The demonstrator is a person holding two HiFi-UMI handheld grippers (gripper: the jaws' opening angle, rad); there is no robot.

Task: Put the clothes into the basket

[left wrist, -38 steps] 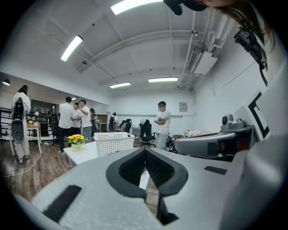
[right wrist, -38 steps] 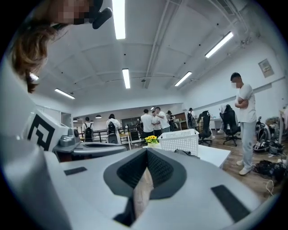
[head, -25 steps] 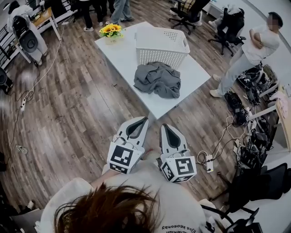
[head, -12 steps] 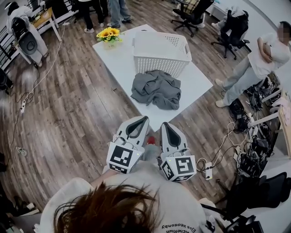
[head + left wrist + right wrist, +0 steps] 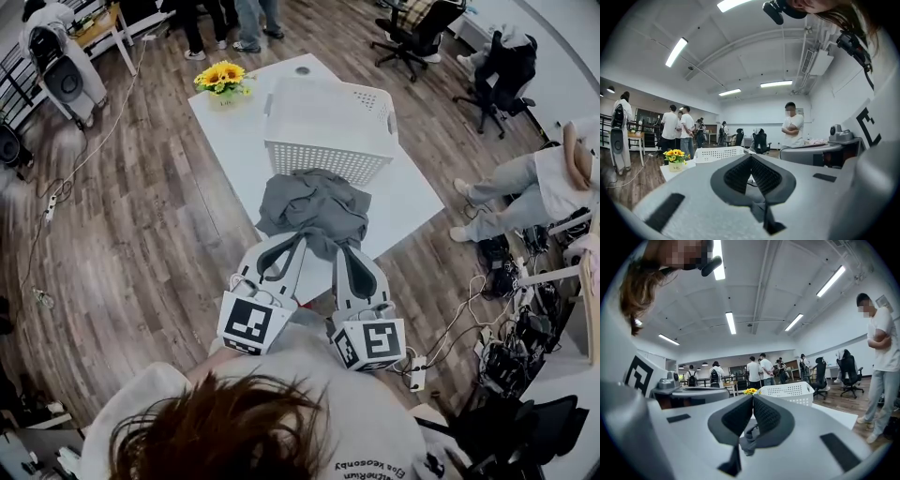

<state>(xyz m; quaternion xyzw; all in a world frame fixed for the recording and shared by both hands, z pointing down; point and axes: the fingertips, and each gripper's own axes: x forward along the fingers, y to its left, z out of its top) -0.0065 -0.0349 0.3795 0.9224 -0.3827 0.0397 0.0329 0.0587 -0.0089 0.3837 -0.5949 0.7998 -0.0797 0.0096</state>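
Closed left hand-held gripper (image 5: 298, 242) and closed right hand-held gripper (image 5: 341, 251) have neared, perhaps touch, grey clothes (image 5: 314, 202).

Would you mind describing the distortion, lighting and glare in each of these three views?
Head view: strong fisheye, the floor planks bow, the corners darken, and the white table looks slightly washed out. Left gripper view: circular dark border, with the ceiling strip light blown out. Right gripper view: same round border, with the overhead tubes glaring.

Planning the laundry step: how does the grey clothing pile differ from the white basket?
The basket is white, rigid and perforated; the clothes are grey, soft and crumpled. The basket stands upright farther back; the clothes lie heaped in front of it. Both rest on the white table.
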